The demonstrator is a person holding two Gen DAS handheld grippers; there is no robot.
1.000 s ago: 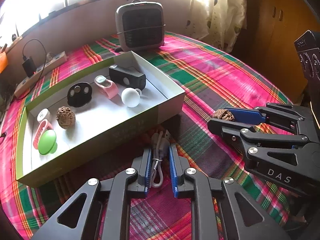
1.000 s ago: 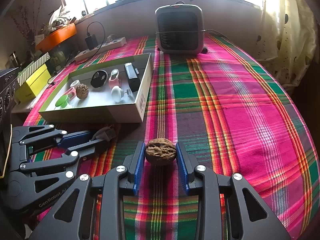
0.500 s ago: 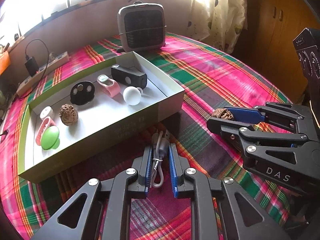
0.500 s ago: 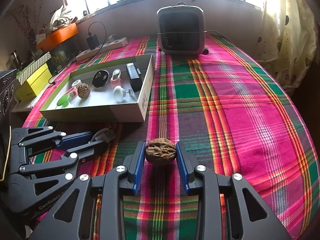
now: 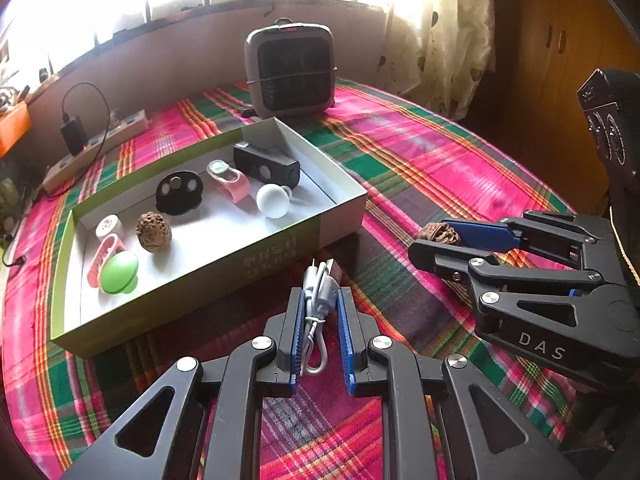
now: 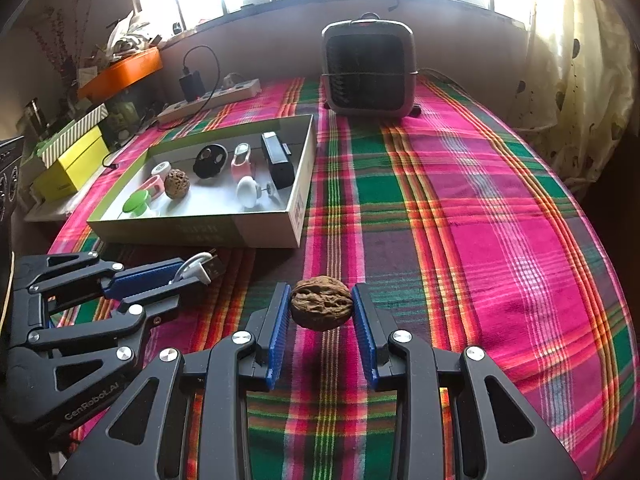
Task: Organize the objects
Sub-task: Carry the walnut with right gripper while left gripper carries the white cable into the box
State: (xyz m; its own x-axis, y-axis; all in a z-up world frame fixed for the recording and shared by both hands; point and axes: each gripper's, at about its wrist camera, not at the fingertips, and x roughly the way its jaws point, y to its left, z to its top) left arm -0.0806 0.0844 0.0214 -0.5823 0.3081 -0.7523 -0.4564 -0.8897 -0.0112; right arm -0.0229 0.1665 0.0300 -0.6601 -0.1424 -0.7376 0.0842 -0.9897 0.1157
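Plaid cloth covers the table (image 6: 440,200); the cardboard box (image 5: 280,252) awaits. Right hand-held gripper (image 6: 321,312) clamps a walnut (image 6: 321,307), left hand-held gripper (image 5: 319,312) pinches a coiled white cable (image 5: 316,300); both should clear the box wall before release.

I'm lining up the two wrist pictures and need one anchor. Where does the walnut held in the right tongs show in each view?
Left wrist view: the held walnut sits right of centre, at the tip of the right tongs, beyond the box's near right corner.
Right wrist view: low centre, the walnut is clamped between the blue pads.
Shared landmark: the grey fan heater behind the box.
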